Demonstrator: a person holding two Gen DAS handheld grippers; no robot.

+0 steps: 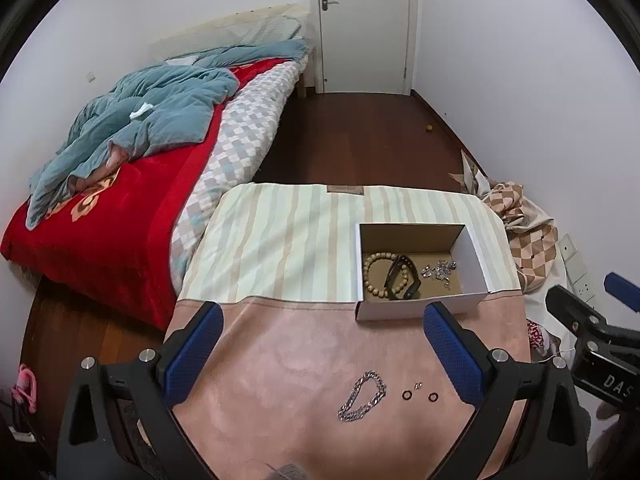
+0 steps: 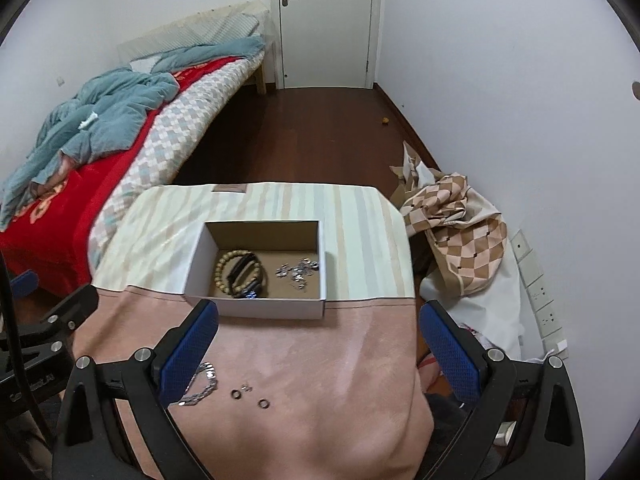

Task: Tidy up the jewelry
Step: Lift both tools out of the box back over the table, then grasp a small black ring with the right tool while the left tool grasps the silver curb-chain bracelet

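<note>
The left gripper (image 1: 322, 354) is held above the bench (image 1: 280, 344) with its jaws spread wide and nothing gripped. A silver chain bracelet (image 1: 363, 396) is seen lying on the pink cloth between the jaws, and two dark rings (image 1: 419, 395) with a small silver piece (image 1: 418, 386) are laid just beside it, towards the right jaw. The right gripper (image 2: 318, 354) is likewise held with its jaws wide apart and empty; in its view the chain is partly hidden behind the left jaw, with the rings near it. Further back, an open cardboard box (image 1: 476, 256) is set where the pink cloth meets a striped cloth (image 1: 280, 236). Inside it a beaded bracelet (image 1: 372, 276), a black band (image 1: 402, 278) lying across the beads, and a tangle of silver jewelry (image 1: 438, 270) are held. A bed (image 1: 120, 208) with a red blanket and a rumpled blue quilt is seen to the left, dark wooden floor beyond, and a white door (image 1: 362, 20) in the far wall.
</note>
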